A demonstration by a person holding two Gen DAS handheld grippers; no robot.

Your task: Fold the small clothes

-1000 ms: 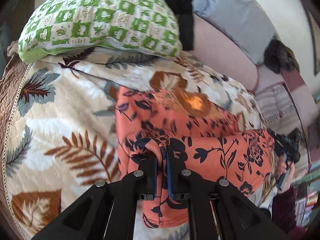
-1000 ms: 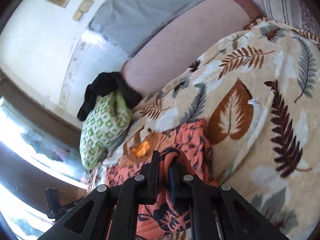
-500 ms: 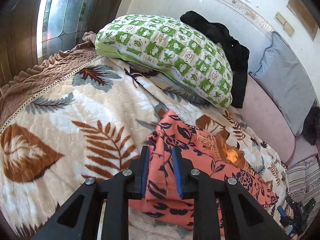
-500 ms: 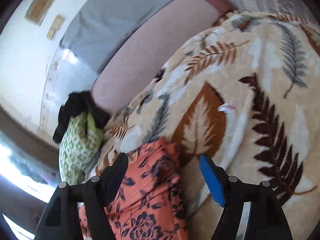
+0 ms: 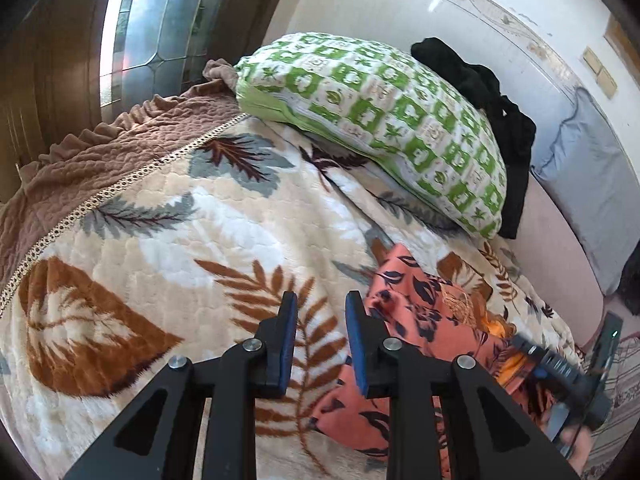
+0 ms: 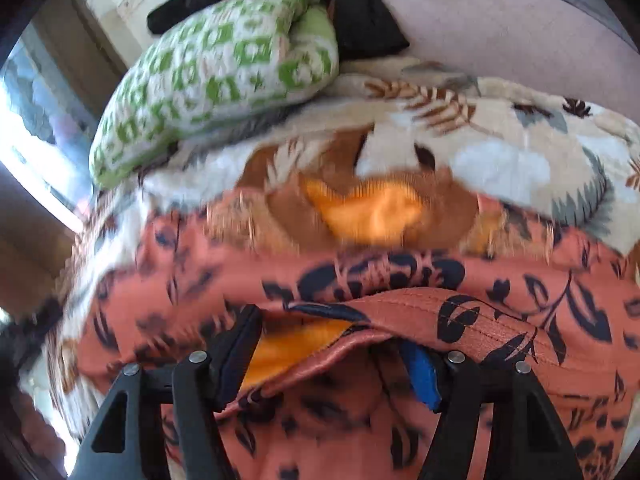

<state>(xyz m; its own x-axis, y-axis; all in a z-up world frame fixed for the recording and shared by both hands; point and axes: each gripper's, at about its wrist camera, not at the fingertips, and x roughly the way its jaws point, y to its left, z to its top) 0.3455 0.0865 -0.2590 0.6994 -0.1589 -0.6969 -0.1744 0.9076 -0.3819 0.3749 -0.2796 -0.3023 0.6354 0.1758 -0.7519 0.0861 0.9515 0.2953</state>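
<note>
Sunlight is coming through a window (image 5: 156, 28) at 11 o'clock in the left view and is falling on a bed covered by a cream blanket (image 5: 168, 240) with brown and grey leaves. At 12 o'clock a green checked pillow (image 5: 384, 120) is lying on the blanket, and a black cloth (image 5: 496, 120) is hanging just behind it. The orange flowered garment (image 5: 420, 320) is lying on the blanket at 4 o'clock of the left view, partly folded. The left gripper (image 5: 320, 340) is standing slightly spread with only the blanket between its pads, and the garment's edge is just beside its right pad. In the right view, which is blurred, the garment (image 6: 520, 292) is filling the lower half. The right gripper (image 6: 332, 348) is standing wide and its jaws are closing, with a folded hem of the garment lying between them; the pads are not pressing on it. At 4 o'clock of the left view this right gripper (image 5: 560, 372) is appearing over the garment, blurred.
</note>
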